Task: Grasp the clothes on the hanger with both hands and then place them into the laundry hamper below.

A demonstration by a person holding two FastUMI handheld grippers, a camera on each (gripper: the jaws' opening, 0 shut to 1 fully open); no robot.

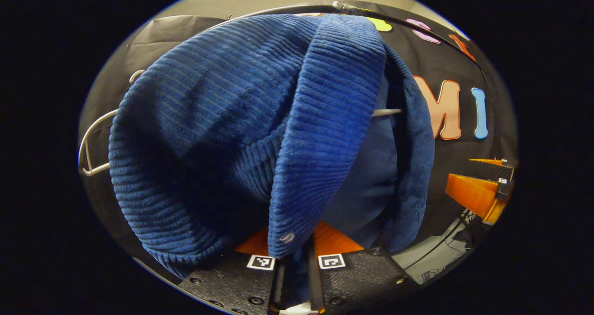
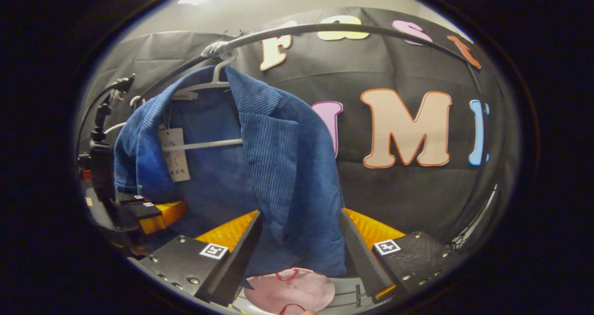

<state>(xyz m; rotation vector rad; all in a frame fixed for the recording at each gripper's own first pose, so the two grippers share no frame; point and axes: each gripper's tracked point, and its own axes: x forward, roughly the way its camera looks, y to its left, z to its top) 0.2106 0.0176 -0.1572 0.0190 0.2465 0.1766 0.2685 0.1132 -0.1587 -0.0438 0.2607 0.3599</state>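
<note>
A blue corduroy jacket [image 2: 274,166] hangs on a white hanger [image 2: 209,144] from a metal rail [image 2: 325,27]. In the left gripper view the jacket [image 1: 241,120] is very close. Its front edge with a snap button drops between the fingers of my left gripper [image 1: 295,273], which is shut on that fabric. My right gripper [image 2: 299,236] is open wide, with the jacket's lower front panel hanging between its fingers, apart from both. A pink round hamper [image 2: 290,289] shows below the jacket. The left gripper [image 2: 144,210] also appears at the jacket's left side.
A paper tag [image 2: 174,152] hangs inside the jacket collar. The black cloth wall stands right behind the rail. The hanger's end [image 1: 93,143] juts out left of the jacket. The right gripper [image 1: 482,187] shows at the far right.
</note>
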